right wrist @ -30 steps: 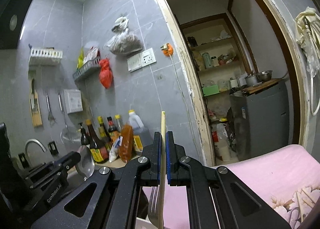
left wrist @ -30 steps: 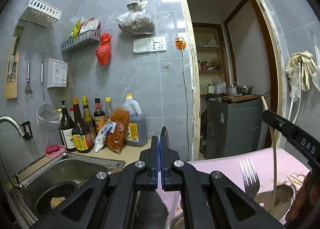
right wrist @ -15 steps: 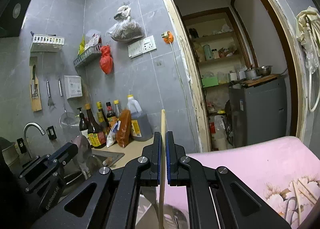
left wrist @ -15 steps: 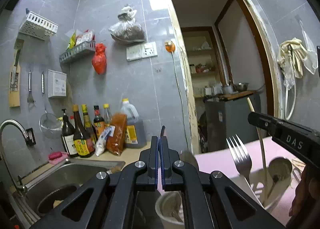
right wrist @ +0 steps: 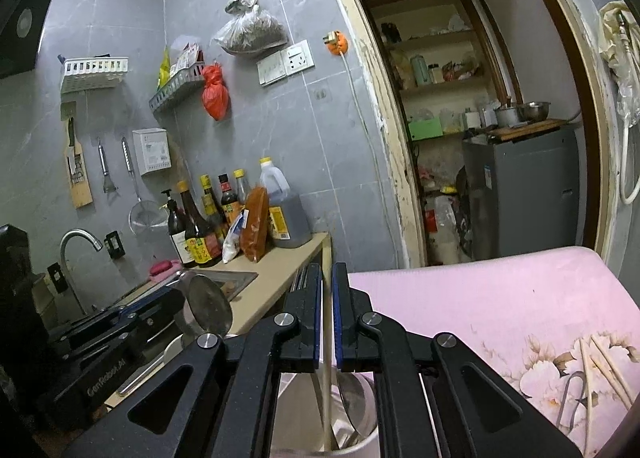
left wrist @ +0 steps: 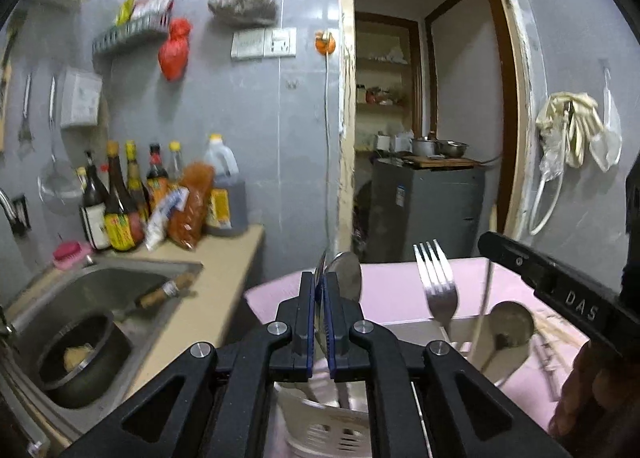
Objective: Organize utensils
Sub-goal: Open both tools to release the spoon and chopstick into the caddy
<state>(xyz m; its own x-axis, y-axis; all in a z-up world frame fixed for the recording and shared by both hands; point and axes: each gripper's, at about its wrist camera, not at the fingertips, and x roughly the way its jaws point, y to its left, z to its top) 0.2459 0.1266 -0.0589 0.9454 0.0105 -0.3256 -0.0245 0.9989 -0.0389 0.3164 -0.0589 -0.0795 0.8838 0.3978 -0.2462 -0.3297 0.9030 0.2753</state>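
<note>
Two tongs (left wrist: 320, 298) (right wrist: 328, 298), one fork (left wrist: 438, 290), two spoons (left wrist: 345, 278) (left wrist: 510, 324), five sauce bottles (right wrist: 196, 226) and one oil jug (right wrist: 284, 214).

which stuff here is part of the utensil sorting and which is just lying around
Job: spoon in left gripper; chopstick in right gripper; fork; white holder; loose chopsticks.
Lying about: sauce bottles, oil jug, sink, red bag.

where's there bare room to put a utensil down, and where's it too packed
Free: the pink cloth between the doorway and its flower print, and the beige counter between the bottles and its front edge. Crowded: the white holder under both grippers, the sink with a pot and knife, and the flower print, where chopsticks lie.
</note>
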